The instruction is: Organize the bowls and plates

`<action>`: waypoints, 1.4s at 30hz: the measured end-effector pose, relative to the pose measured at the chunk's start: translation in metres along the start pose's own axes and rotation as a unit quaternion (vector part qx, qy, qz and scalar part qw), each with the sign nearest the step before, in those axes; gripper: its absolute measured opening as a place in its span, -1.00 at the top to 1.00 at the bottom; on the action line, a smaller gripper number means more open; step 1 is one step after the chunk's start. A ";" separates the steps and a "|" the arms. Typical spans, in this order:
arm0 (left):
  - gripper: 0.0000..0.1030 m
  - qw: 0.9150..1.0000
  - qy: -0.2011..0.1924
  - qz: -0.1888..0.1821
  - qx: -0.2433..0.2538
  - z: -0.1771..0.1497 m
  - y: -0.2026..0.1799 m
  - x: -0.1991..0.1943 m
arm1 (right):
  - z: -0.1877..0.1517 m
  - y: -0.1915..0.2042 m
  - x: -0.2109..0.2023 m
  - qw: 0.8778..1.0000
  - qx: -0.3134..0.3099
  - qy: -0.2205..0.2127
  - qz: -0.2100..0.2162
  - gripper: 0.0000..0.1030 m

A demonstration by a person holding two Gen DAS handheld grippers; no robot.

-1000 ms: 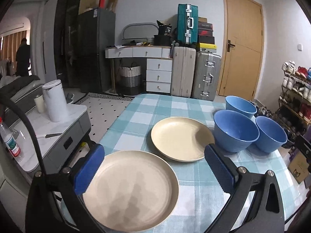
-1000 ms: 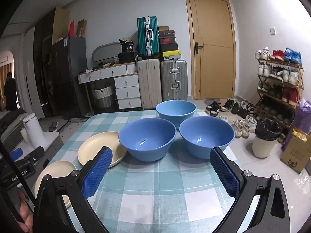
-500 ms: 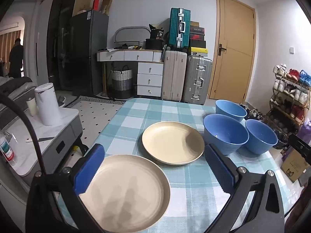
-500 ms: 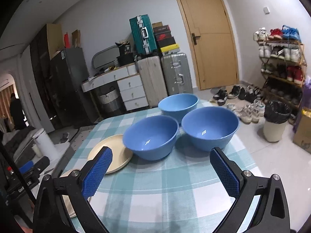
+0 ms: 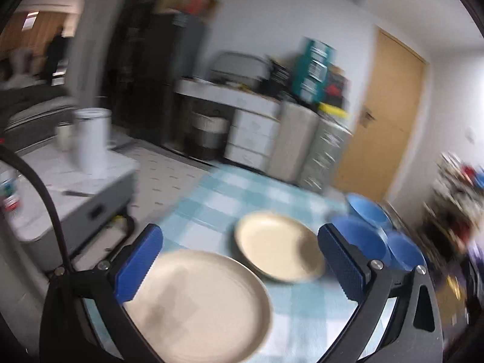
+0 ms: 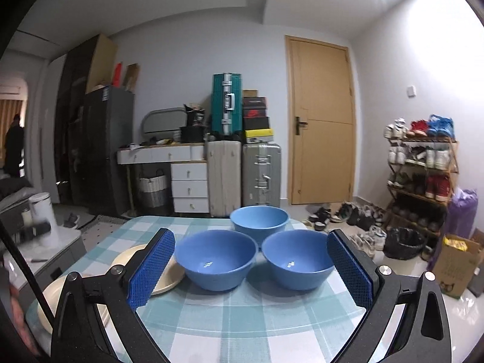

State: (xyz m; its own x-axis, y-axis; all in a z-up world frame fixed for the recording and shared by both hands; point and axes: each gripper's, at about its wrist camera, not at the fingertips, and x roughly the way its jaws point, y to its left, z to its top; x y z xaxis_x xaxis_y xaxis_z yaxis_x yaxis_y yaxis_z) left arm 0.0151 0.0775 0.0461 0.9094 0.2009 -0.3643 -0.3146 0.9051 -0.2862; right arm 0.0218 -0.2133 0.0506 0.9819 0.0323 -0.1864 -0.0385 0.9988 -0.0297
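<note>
Your left gripper (image 5: 240, 260) is the one nearer the plates: the near plate (image 5: 199, 305) lies flat on the checked table (image 5: 211, 199) directly below and between its blue pads (image 5: 137, 264), spread wide and holding nothing; the far plate (image 5: 276, 246) sits just beyond it, up and to the right, rims close but I can't tell if they touch through the blur; plates are round, so no long axis to line up on, you'd want an edge grip on the near rim, my read; your right gripper (image 6: 251, 267) is also wide apart and empty, squared up on the three blue bowls: left bowl (image 6: 216, 263) and right bowl (image 6: 298, 261) side by side between its pads, back bowl (image 6: 258, 220) behind the gap, all upright, none nested yet; so plates go to left, bowls to right; versus half a second ago: left view is now motion-blurred and rolled, with the room tilted, so that hand is swinging, plates themselves unmoved on the cloth; right view has levelled out and sits lower, bowls now centred between the pads; jaw spread unchanged on both
</note>
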 end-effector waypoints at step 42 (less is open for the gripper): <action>0.35 0.894 0.436 -0.001 0.105 -0.012 -0.039 0.309 | -0.019 0.046 -0.002 0.987 -0.134 0.029 0.081 -0.98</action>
State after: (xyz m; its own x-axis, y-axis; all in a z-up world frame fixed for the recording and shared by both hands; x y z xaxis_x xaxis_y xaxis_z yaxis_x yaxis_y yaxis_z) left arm 0.3052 0.1001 -0.0664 0.3229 -0.0869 -0.9424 -0.1719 0.9738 -0.1487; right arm 0.0146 -0.1677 0.0309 0.9468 0.1811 -0.2659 -0.2494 0.9352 -0.2513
